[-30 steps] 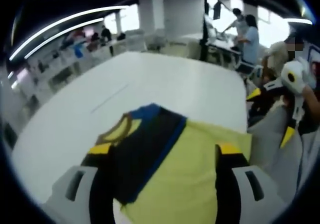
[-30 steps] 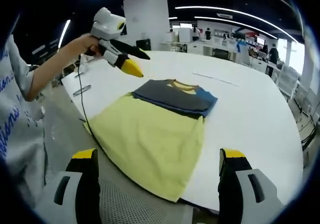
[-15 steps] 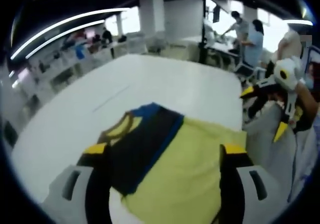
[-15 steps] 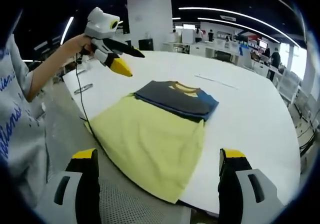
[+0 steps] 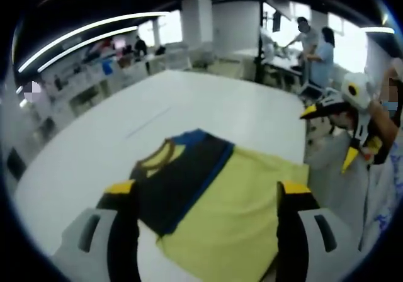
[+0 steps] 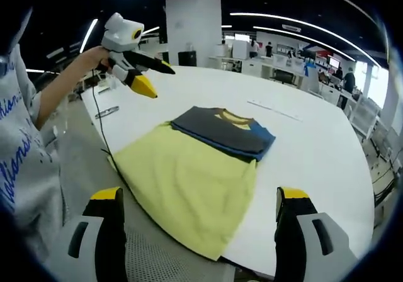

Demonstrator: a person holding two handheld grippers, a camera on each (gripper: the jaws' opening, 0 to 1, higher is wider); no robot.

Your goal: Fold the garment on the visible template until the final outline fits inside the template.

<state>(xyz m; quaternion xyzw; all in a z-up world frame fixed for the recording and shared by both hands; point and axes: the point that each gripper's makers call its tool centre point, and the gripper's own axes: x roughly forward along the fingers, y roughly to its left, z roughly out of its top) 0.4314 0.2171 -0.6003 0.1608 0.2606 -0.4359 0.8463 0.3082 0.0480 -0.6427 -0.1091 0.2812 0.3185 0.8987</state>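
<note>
- In the right gripper view, the right gripper stood nearest, its jaws spread wide and empty, hanging above the near edge of the white surface.
- Just beyond it lay the garment on the surface: a broad yellow panel at the near side, with a dark folded part carrying a blue edge and a yellow neckline at its far end.
- Its long axis ran from the near edge away toward the far side, neckline end pointing away from the right gripper.
- In the left gripper view, the left gripper hovered over the garment with jaws spread and nothing held between them.
- To the far left of the right gripper view, the left gripper was raised well clear of the cloth in a person's hand.
- By my judgement the folding was partly done: the dark upper part looked doubled over, while the yellow panel lay unfolded and reached the surface's edge.
- I could not make out a template outline, so the fit remained unchecked.
</note>
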